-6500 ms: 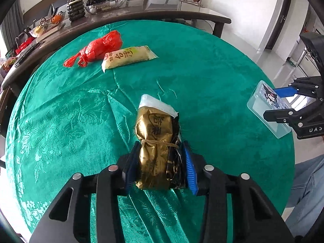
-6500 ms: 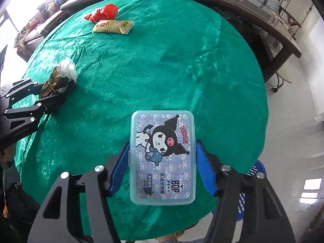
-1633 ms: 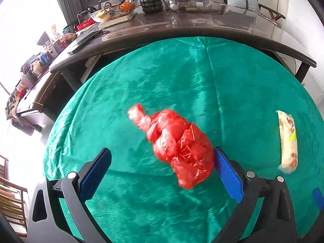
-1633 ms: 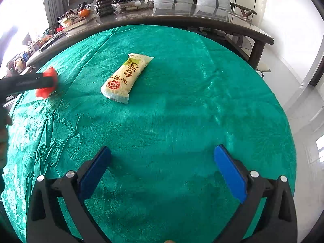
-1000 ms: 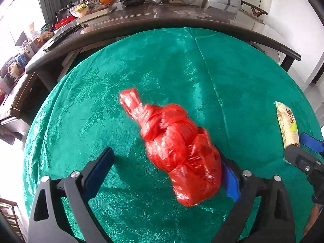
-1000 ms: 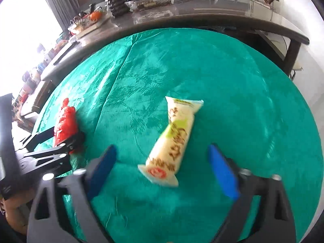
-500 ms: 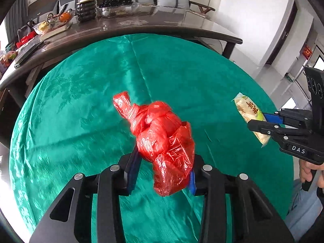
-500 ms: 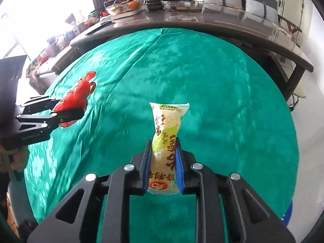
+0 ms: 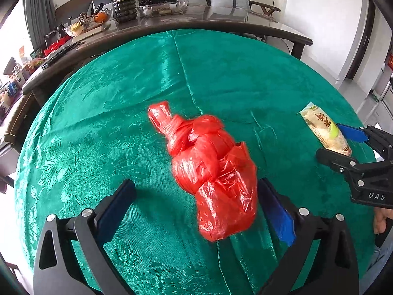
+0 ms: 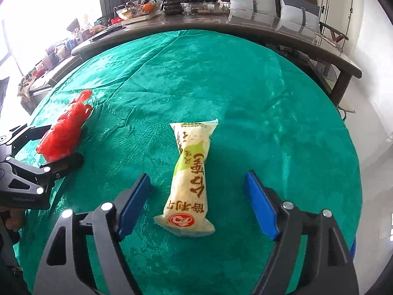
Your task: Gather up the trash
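A knotted red plastic bag (image 9: 211, 172) lies on the green tablecloth (image 9: 98, 123) between the jaws of my left gripper (image 9: 195, 184). Those jaws are opening; the bag sits close to the right-hand pad and far from the left one. A pale yellow snack packet (image 10: 194, 152) lies lengthwise between the jaws of my right gripper (image 10: 196, 177), which are also opening, with a gap on both sides. Each view catches the other tool: the right gripper (image 9: 330, 140) around the packet (image 9: 321, 129), and the left gripper (image 10: 62, 143) around the red bag (image 10: 65, 132).
Behind the round table runs a long dark table (image 9: 221, 24) with a plant, bowls and clutter. Cushioned seats stand beyond it. A person's hand (image 9: 380, 218) holds the right tool. A blue object (image 10: 353, 245) peeks out below the table's right edge.
Half a second ago each gripper was shut on its item. Now both stand wide, with the red bag and the packet loose between the pads. Both tools shifted across the table.
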`<state>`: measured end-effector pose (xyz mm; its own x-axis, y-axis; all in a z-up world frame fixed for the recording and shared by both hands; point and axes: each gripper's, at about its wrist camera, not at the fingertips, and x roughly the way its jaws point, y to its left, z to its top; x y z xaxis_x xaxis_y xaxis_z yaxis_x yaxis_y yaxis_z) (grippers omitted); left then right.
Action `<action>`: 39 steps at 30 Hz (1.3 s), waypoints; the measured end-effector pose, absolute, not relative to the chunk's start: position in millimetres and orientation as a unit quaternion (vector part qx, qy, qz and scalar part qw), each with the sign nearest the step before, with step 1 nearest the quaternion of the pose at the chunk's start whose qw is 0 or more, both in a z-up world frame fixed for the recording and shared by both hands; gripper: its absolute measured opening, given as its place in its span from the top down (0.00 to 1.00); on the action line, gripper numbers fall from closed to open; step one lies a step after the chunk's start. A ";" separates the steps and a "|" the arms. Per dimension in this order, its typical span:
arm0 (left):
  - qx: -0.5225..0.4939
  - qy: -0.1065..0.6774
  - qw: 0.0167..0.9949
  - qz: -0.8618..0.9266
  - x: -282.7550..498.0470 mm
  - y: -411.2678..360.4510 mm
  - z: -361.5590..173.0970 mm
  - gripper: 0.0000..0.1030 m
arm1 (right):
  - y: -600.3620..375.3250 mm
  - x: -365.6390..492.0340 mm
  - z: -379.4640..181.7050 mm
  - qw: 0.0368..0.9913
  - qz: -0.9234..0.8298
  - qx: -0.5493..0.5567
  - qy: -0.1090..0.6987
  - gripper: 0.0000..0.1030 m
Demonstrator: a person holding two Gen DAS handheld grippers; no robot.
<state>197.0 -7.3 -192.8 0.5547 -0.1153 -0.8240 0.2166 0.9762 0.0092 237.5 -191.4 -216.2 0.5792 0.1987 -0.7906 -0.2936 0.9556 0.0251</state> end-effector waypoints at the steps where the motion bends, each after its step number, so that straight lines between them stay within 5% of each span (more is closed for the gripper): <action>1: 0.056 0.463 0.880 -0.092 197.1 -7.7 -193.4 0.04 | -191.0 237.7 -216.6 0.887 0.138 -0.055 0.438 0.20; 34: 0.049 0.462 0.880 -0.097 198.9 -6.1 -193.3 0.04 | -197.9 239.7 -216.7 0.881 0.163 -0.037 0.442 0.12; 39: 0.044 0.466 0.867 -0.170 188.3 11.8 -179.9 0.05 | -228.4 251.0 -187.9 0.838 0.210 0.027 0.503 0.14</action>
